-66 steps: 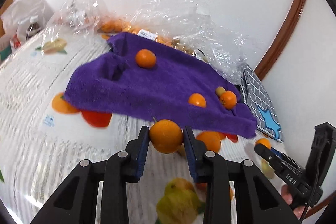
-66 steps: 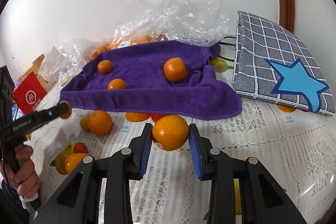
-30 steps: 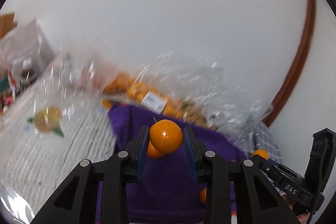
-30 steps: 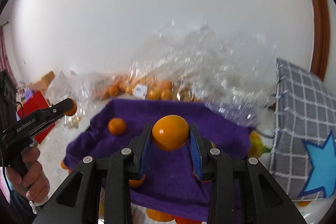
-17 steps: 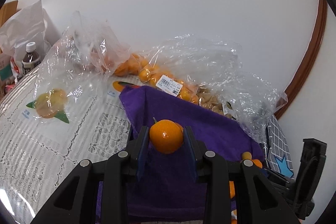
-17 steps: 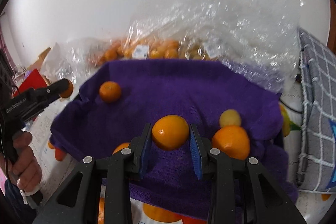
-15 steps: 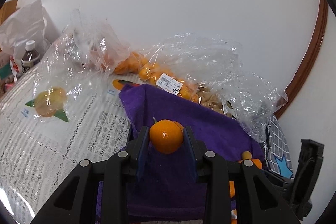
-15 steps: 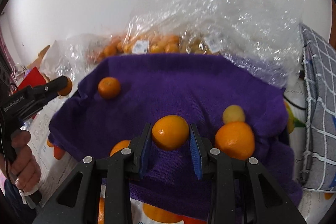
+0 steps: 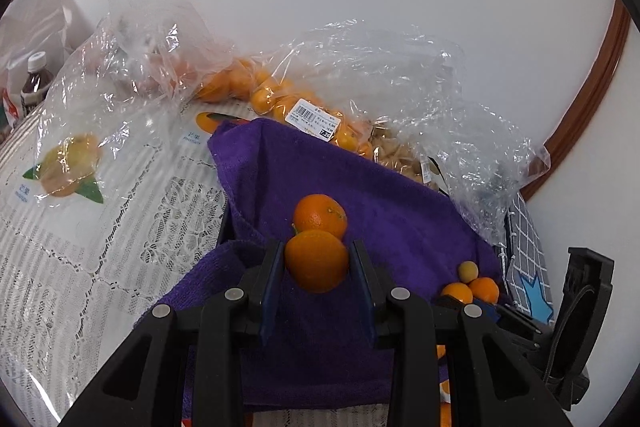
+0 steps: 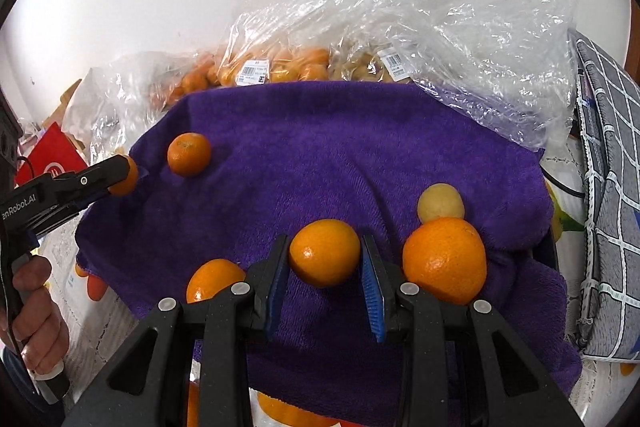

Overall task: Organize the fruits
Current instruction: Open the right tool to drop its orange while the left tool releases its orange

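A purple towel (image 9: pixel 400 227) (image 10: pixel 340 155) lies spread on the table with loose fruit on it. My left gripper (image 9: pixel 316 251) is shut on an orange (image 9: pixel 316 263) just above the towel's left part; a second orange (image 9: pixel 320 215) rests right behind it. My right gripper (image 10: pixel 325 243) is shut on another orange (image 10: pixel 324 253) low over the towel's near side. Beside it lie a bigger orange (image 10: pixel 444 259), a small yellow fruit (image 10: pixel 440 203) and a half-hidden orange (image 10: pixel 214 279). The left gripper (image 10: pixel 120 173) shows at the towel's left edge.
Clear plastic bags of small oranges (image 9: pixel 280 99) (image 10: pixel 280 67) and crumpled plastic (image 10: pixel 460 7) crowd the wall behind the towel. A grey checked pad with a blue star (image 10: pixel 608 187) lies to the right. A lace tablecloth (image 9: pixel 100 227), a bottle (image 9: pixel 34 83) and a hand (image 10: pixel 32 307) are on the left.
Both grippers have come down and tilted toward the towel, each still holding its orange. In the left wrist view the orange on the towel now shows clearly behind the held one.
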### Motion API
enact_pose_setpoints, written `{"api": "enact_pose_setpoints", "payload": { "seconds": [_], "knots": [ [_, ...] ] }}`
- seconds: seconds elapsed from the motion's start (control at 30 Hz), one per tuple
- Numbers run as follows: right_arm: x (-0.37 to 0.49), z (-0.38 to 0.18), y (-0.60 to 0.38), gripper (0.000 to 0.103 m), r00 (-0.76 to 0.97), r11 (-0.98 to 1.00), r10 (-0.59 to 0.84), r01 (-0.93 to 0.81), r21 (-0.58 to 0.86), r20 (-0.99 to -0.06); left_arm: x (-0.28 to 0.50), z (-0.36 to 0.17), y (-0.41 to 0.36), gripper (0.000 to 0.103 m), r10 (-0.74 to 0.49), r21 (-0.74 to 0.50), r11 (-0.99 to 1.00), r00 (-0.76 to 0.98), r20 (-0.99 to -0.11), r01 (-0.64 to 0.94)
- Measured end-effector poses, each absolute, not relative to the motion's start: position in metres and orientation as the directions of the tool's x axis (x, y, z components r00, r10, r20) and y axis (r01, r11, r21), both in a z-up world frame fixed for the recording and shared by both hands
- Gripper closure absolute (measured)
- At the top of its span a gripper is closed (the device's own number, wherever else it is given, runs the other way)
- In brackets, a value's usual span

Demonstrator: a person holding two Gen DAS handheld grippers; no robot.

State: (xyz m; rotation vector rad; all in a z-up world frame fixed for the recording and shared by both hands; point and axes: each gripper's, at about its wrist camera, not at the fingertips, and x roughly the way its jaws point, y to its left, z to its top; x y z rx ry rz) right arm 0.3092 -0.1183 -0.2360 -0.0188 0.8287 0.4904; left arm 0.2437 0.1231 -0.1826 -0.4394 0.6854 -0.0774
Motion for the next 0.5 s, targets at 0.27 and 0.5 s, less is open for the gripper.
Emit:
{"api": "enact_pose_setpoints", "payload": {
  "seconds": [0.27,0.5],
  "knots": [
    [0.304,-0.225,-0.125,0.063,0.580,0.879,0.443,-0.432,0.202,-0.684,0.248,-0.190,0.121,0.071,-0.174,-0.373,0.923,0.756,-0.630,-0.098],
    [0.295,-0.208,-0.136,0.058,0.616,0.874,0.466,-0.432,0.223,-0.635,0.253,-0.195,0.114,0.071,-0.130,-0.314,0.944,0.753,-0.645,-0.106]
  ]
}}
